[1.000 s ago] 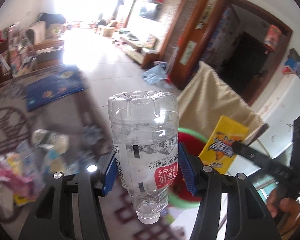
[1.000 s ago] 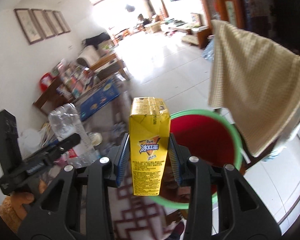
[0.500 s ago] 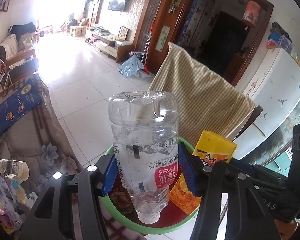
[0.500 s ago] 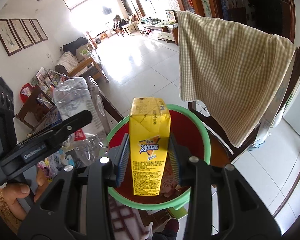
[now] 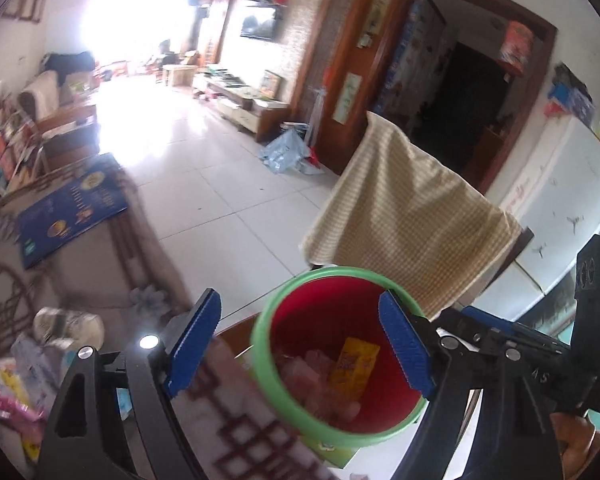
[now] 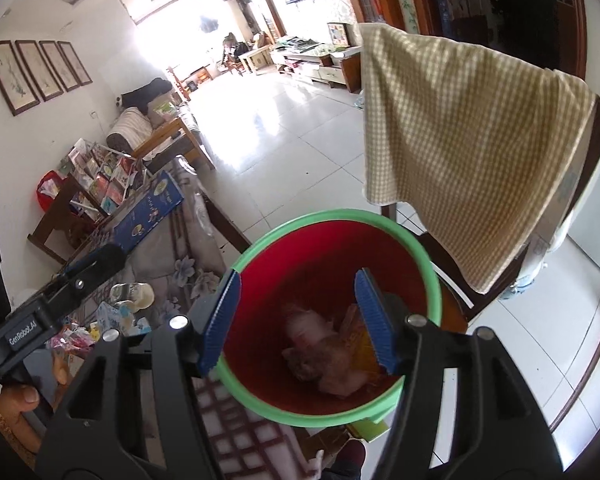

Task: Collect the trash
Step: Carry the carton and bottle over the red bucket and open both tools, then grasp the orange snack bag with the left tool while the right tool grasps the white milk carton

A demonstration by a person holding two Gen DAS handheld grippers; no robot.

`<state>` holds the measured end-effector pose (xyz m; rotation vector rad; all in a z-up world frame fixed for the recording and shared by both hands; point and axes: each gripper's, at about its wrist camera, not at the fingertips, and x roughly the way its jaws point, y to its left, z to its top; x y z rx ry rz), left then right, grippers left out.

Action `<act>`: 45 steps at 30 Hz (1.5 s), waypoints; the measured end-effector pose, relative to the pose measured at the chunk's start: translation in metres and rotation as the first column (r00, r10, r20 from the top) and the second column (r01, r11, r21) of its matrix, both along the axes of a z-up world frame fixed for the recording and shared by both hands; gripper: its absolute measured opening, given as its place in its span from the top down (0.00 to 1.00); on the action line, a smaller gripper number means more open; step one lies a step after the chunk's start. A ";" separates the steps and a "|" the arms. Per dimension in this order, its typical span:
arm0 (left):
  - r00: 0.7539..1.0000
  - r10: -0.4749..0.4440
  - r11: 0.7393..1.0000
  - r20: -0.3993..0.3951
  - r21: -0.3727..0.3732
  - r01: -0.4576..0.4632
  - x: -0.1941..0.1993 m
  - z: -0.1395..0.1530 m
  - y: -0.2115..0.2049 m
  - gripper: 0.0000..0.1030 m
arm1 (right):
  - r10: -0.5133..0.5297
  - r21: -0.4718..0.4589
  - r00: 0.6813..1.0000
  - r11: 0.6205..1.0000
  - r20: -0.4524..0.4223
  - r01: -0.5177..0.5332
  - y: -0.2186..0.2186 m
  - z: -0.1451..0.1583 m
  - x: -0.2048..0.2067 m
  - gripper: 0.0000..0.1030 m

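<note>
Drop step — left gripper [image 5: 300, 344] and right gripper [image 6: 298, 318] both opening, nothing between jaws, over bin [image 6: 428, 260]. Carton [image 5: 354, 366] lies inside. Next, likely: back to table litter [image 6: 116, 316] for more.

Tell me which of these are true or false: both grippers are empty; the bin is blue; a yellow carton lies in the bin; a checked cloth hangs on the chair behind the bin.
1. Both grippers are empty. True: nothing sits between the opening jaws of the left gripper or the right gripper.
2. The bin is blue. False: the bin is red inside with a green rim.
3. A yellow carton lies in the bin. True.
4. A checked cloth hangs on the chair behind the bin. True.
</note>
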<state>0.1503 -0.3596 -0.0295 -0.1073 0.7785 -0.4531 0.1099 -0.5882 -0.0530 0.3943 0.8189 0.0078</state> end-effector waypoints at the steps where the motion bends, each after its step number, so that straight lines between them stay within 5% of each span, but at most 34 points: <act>1: 1.000 0.029 1.000 -0.009 -0.004 -0.029 -0.003 -0.001 0.013 0.25 | 0.011 0.001 1.000 1.000 0.001 -0.011 0.006 0.001 0.001 0.44; 7: 0.980 0.182 0.983 -0.078 -0.019 -0.184 -0.021 -0.017 0.084 0.25 | 0.090 0.005 0.996 0.996 -0.020 -0.090 0.046 -0.004 0.009 0.40; 12: 0.937 0.325 0.943 -0.129 -0.025 -0.331 -0.037 -0.031 0.156 0.24 | 0.170 0.006 0.984 0.985 -0.046 -0.170 0.092 -0.010 0.016 0.40; 26: 0.774 0.595 0.797 -0.218 0.031 -0.604 -0.101 -0.074 0.353 0.24 | 0.407 -0.011 0.908 0.912 -0.099 -0.410 0.269 -0.020 0.014 0.38; 31: 0.739 0.629 0.768 -0.242 0.045 -0.639 -0.119 -0.089 0.414 0.24 | 0.576 -0.085 0.808 0.805 -0.124 -0.587 0.350 -0.015 0.014 0.38; 37: 0.722 0.641 0.753 -0.258 0.032 -0.657 -0.125 -0.097 0.455 0.24 | 0.780 -0.202 0.573 0.537 -0.253 -0.819 0.459 -0.029 0.014 0.38; 40: 0.725 0.635 0.756 -0.267 0.024 -0.654 -0.125 -0.100 0.466 0.24 | 0.789 -0.218 0.511 0.463 -0.340 -0.859 0.488 -0.052 0.019 0.38; 45: 0.719 0.634 0.756 -0.286 0.035 -0.653 -0.121 -0.110 0.483 0.24 | 0.783 -0.194 0.458 0.415 -0.420 -0.889 0.501 -0.077 0.020 0.38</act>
